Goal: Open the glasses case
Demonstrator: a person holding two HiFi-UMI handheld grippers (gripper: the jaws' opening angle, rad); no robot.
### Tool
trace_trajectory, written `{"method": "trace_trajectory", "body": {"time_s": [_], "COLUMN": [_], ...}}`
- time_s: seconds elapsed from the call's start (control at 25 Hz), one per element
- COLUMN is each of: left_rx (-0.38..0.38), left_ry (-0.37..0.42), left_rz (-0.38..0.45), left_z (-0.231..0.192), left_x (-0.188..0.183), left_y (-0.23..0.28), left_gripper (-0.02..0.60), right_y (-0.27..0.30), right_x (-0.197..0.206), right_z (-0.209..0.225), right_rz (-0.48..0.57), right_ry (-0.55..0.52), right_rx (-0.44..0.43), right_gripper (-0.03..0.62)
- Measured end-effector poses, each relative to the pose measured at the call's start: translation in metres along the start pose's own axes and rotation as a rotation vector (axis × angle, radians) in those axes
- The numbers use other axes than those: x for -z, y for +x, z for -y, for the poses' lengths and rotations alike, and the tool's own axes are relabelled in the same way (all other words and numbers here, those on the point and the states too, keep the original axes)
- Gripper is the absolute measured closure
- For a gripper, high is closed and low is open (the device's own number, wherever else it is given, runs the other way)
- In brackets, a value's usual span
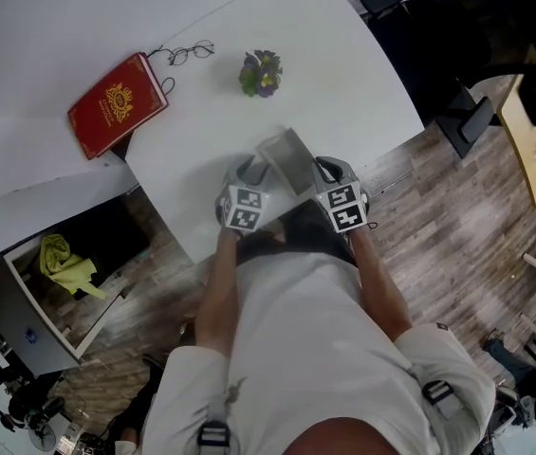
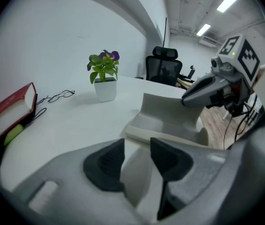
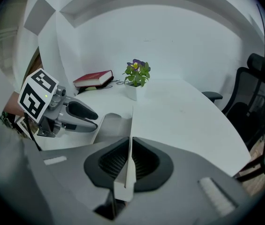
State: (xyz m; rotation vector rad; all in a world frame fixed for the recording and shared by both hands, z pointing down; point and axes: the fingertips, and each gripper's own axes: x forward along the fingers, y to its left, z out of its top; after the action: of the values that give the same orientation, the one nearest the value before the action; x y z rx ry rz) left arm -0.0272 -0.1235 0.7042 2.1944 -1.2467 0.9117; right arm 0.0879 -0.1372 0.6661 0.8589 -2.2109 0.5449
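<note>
White case (image 1: pixel 286 159) lies at the worktop (image 1: pixel 343 64) edge, nearside of the plant (image 1: pixel 261 72), its long axis running between both grippers. The left fingers (image 2: pixel 105 165) clamp its base, and the right fingers (image 3: pixel 146 161) pinch the raised lid (image 3: pixel 131 144) tight.

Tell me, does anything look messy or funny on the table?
Nothing is spilled or broken. One small oddity: the glasses lie loose on the table beside the red book, far from the open glasses case at the near edge.
</note>
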Motion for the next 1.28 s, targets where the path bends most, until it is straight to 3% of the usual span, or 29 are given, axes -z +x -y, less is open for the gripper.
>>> {"method": "trace_trajectory", "body": {"time_s": [0.72,1.0,1.28], "left_rx": [-0.073,-0.078,-0.08], "left_ry": [-0.013,0.0,0.028], "left_rz": [0.054,0.119,0.191], "left_z": [0.003,0.009,0.022], "left_x": [-0.023,-0.03,-0.044], "left_y": [-0.021,-0.032,-0.061], "left_gripper": [0.41,0.41,0.413], "right_y": [-0.004,-0.015,-0.048], "right_x": [-0.008,-0.016,-0.028], "right_z": [-0.009,-0.016,-0.029], "right_rz": [0.063,0.114,0.189], "right_ry": [-0.042,-0.062,-0.06], "right_rx": [-0.034,-0.01,0.045], "right_gripper": [0.569,0.489,0.473]}}
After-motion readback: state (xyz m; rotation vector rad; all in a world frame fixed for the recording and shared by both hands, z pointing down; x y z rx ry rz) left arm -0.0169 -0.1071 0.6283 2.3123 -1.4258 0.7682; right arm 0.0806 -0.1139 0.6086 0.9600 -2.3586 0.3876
